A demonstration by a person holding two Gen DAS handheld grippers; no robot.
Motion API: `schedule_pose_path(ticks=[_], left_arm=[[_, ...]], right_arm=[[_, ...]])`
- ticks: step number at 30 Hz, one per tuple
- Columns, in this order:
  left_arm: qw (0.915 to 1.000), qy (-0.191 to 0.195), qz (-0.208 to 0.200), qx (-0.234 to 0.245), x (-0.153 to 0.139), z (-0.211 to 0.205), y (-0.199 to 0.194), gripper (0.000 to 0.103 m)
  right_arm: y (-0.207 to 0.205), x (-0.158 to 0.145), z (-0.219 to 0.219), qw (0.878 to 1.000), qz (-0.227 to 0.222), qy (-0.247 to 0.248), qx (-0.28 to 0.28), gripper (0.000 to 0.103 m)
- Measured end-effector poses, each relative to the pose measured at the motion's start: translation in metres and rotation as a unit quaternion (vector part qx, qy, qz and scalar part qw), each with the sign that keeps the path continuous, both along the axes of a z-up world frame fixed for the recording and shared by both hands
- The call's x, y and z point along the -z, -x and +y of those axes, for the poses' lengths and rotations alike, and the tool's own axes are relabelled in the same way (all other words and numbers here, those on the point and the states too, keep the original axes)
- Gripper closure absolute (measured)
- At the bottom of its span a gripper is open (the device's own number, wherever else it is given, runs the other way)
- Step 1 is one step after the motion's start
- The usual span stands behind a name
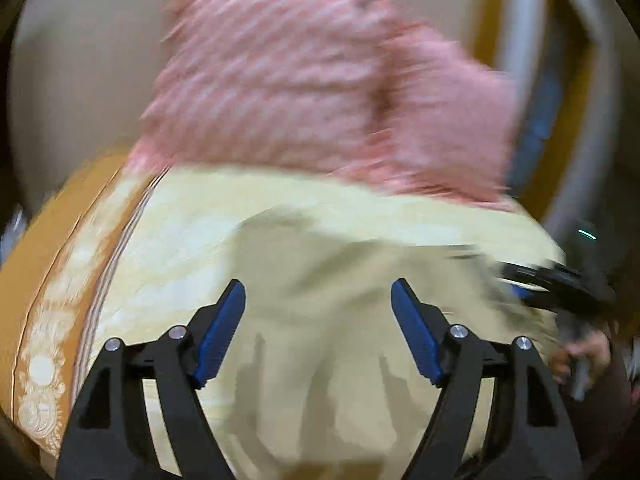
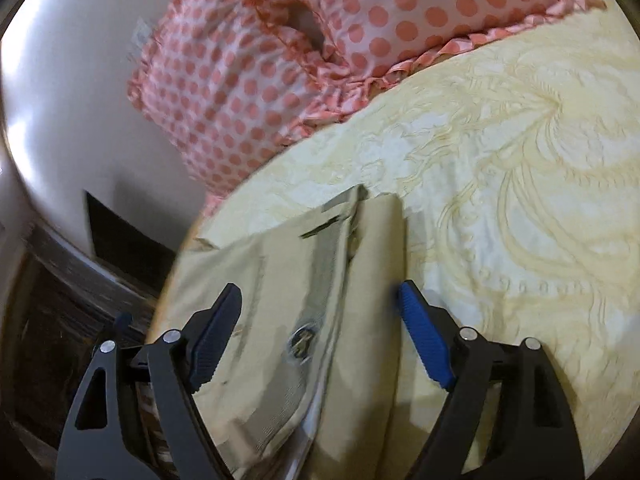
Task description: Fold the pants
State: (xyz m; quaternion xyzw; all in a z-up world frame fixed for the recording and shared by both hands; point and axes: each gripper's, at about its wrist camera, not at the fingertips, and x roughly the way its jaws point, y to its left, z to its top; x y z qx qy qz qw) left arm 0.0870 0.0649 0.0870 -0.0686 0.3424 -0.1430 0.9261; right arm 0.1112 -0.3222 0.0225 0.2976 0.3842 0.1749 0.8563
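The khaki pants [image 1: 320, 320] lie on a cream patterned bedspread [image 1: 192, 240]. In the right wrist view the pants [image 2: 304, 280] show their waistband and a metal button [image 2: 301, 340], lying near the bed's left edge. My left gripper [image 1: 318, 300] is open and empty, just above the pants. My right gripper [image 2: 320, 304] is open, its fingers either side of the waistband, holding nothing. The right gripper also shows at the right edge of the blurred left wrist view [image 1: 560, 284].
A pink polka-dot pillow [image 2: 304, 40] lies at the head of the bed, beyond the pants; it shows blurred in the left wrist view [image 1: 320, 80]. The bedspread [image 2: 520, 160] stretches to the right. A white wall [image 2: 72, 100] and dark floor [image 2: 60, 320] lie left of the bed.
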Motion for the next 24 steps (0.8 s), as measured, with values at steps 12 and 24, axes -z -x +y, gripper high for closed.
schedule_pose_path(ticks=[12,24], left_arm=[[0.9821,0.092,0.147,0.073,0.051,0.013,-0.072,0.041],[0.9952,-0.025,0.074,0.059,0.004,-0.046,-0.17,0.094]], right_arm=[[-0.01,0.012,-0.005,0.996,0.021,-0.046,-0.069,0.091],[-0.107,-0.049,-0.022,0.997,-0.061,-0.032,-0.03,0.097]])
